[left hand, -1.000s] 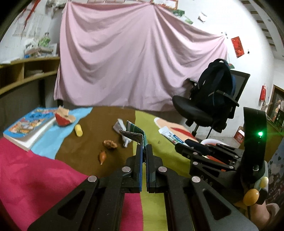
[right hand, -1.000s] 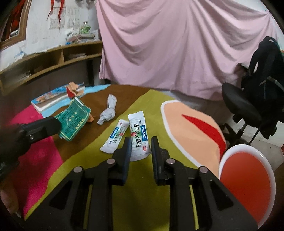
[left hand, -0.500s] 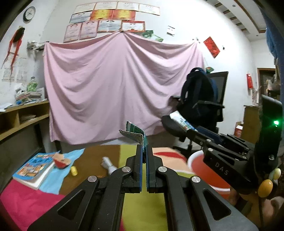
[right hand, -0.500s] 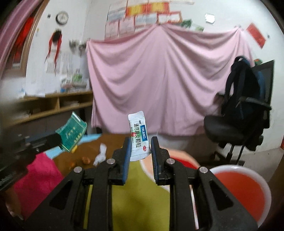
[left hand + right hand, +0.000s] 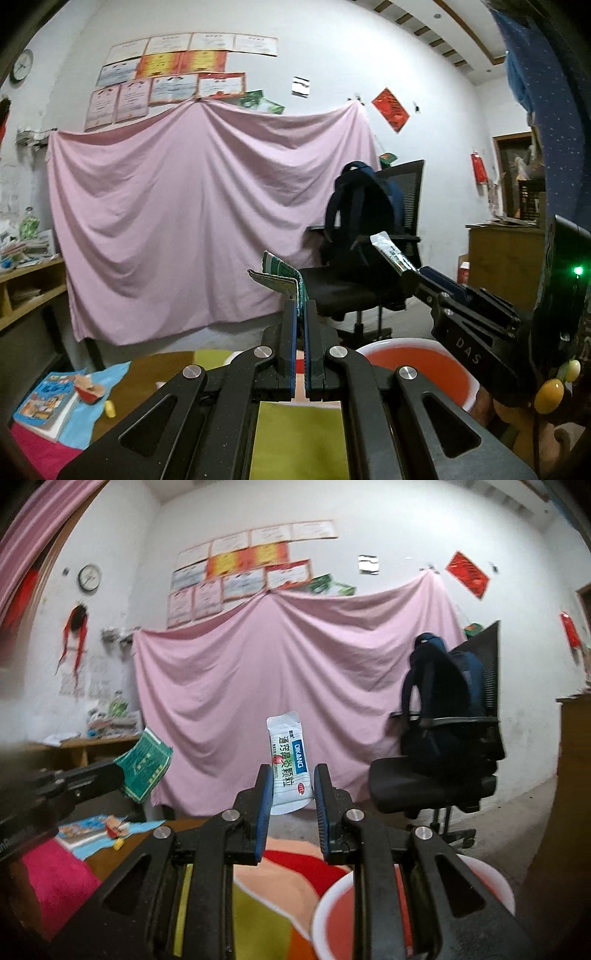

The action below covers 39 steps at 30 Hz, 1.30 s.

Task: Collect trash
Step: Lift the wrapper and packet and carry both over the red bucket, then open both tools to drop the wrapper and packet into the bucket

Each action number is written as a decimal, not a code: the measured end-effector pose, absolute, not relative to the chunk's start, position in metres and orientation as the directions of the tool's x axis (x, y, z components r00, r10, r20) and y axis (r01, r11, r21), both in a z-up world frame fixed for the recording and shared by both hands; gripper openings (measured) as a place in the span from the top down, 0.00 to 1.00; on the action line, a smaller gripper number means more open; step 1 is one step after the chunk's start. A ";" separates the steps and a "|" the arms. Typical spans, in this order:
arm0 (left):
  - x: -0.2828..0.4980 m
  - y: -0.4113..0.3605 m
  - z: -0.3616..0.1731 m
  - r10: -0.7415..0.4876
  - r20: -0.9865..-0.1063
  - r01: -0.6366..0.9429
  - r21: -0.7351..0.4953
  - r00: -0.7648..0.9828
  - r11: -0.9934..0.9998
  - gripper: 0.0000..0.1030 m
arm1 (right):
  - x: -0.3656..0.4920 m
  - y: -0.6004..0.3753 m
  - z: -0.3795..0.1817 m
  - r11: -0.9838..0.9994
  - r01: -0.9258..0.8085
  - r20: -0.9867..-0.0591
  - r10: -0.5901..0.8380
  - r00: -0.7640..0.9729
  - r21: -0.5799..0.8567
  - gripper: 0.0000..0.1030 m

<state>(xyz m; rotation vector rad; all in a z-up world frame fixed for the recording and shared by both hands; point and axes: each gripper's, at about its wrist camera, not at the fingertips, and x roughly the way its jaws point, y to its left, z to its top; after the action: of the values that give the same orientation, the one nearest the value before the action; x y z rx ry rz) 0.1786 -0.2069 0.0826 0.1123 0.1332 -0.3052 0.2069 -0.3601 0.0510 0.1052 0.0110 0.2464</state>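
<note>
My left gripper (image 5: 300,306) is shut on a green printed wrapper (image 5: 280,277) and holds it high above the table; the wrapper also shows in the right wrist view (image 5: 147,766). My right gripper (image 5: 291,775) is shut on a white and blue sachet (image 5: 288,762), lifted above the table; the sachet also shows in the left wrist view (image 5: 393,255). A red bin with a white rim (image 5: 436,363) stands below to the right, also in the right wrist view (image 5: 498,888).
A multicoloured cloth (image 5: 299,435) covers the table. A book (image 5: 48,400), a red scrap (image 5: 88,391) and a yellow piece (image 5: 109,409) lie at the far left. A black office chair with a backpack (image 5: 443,738) stands before a pink sheet (image 5: 184,221).
Both grippers have risen and tilted up from the table, each carrying its piece. The right one moved over towards the bin. The table litter has dropped out of view.
</note>
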 end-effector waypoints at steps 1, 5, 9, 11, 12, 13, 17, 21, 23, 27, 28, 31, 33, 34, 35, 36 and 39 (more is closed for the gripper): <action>0.180 -0.215 0.084 -0.304 -0.148 0.319 0.093 0.941 0.943 0.99 | 0.206 -0.365 0.052 0.966 -0.232 0.007 0.232 0.973 0.114 0.49; 0.185 -0.234 0.088 -0.334 -0.151 0.351 0.102 0.930 0.931 0.99 | 0.205 -0.386 0.053 0.970 -0.188 0.013 0.188 0.982 0.152 0.49; 0.200 -0.247 0.088 -0.367 -0.175 0.385 0.082 0.914 0.919 0.99 | 0.204 -0.403 0.052 0.972 -0.150 0.003 0.152 0.988 0.183 0.49; 0.208 -0.254 0.088 -0.384 -0.195 0.401 0.058 0.903 0.914 0.99 | 0.206 -0.408 0.051 0.971 -0.130 -0.015 0.136 0.991 0.198 0.49; 0.214 -0.257 0.088 -0.393 -0.208 0.409 0.041 0.896 0.911 0.99 | 0.208 -0.411 0.050 0.971 -0.116 -0.034 0.125 0.992 0.208 0.49; 0.218 -0.259 0.088 -0.401 -0.220 0.416 0.026 0.889 0.909 0.99 | 0.210 -0.413 0.048 0.970 -0.107 -0.047 0.120 0.992 0.216 0.49; 0.231 -0.267 0.087 -0.424 -0.257 0.434 -0.016 0.869 0.901 0.99 | 0.216 -0.423 0.044 0.965 -0.083 -0.082 0.107 0.991 0.249 0.49; 0.244 -0.276 0.083 -0.445 -0.293 0.454 -0.039 0.846 0.890 0.99 | 0.221 -0.433 0.040 0.963 -0.060 -0.112 0.093 0.989 0.264 0.49; 0.249 -0.281 0.081 -0.456 -0.312 0.465 -0.050 0.834 0.884 0.99 | 0.225 -0.438 0.037 0.959 -0.048 -0.131 0.087 0.988 0.279 0.49; 0.258 -0.284 0.074 -0.474 -0.348 0.480 -0.076 0.809 0.874 0.99 | 0.230 -0.446 0.032 0.956 -0.016 -0.161 0.066 0.985 0.292 0.49; 0.261 -0.286 0.073 -0.477 -0.355 0.481 -0.082 0.804 0.873 0.99 | 0.231 -0.448 0.031 0.955 -0.009 -0.168 0.062 0.984 0.298 0.49; 0.266 -0.289 0.069 -0.488 -0.377 0.487 -0.105 0.787 0.867 0.99 | 0.233 -0.453 0.028 0.951 0.005 -0.185 0.055 0.981 0.311 0.49; 0.270 -0.290 0.066 -0.495 -0.391 0.491 -0.120 0.776 0.863 0.99 | 0.234 -0.455 0.027 0.949 0.012 -0.196 0.053 0.979 0.315 0.49; 0.272 -0.291 0.065 -0.498 -0.399 0.492 -0.127 0.770 0.861 0.99 | 0.235 -0.455 0.026 0.948 0.014 -0.203 0.054 0.978 0.317 0.49; 0.274 -0.292 0.064 -0.501 -0.406 0.493 -0.133 0.765 0.860 0.99 | 0.236 -0.456 0.025 0.948 0.015 -0.209 0.055 0.976 0.318 0.49; 0.277 -0.293 0.063 -0.503 -0.414 0.494 -0.139 0.759 0.859 0.99 | 0.237 -0.455 0.025 0.947 0.016 -0.215 0.056 0.975 0.319 0.49; 0.286 -0.299 0.059 -0.508 -0.436 0.490 -0.165 0.742 0.856 0.99 | 0.240 -0.455 0.023 0.947 0.017 -0.232 0.061 0.971 0.320 0.49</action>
<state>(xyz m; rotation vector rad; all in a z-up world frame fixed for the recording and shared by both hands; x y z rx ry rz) 0.2860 -0.2989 0.0590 -0.0402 0.4897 -0.5471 0.2397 -0.4546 0.0225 0.3263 0.2427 0.0223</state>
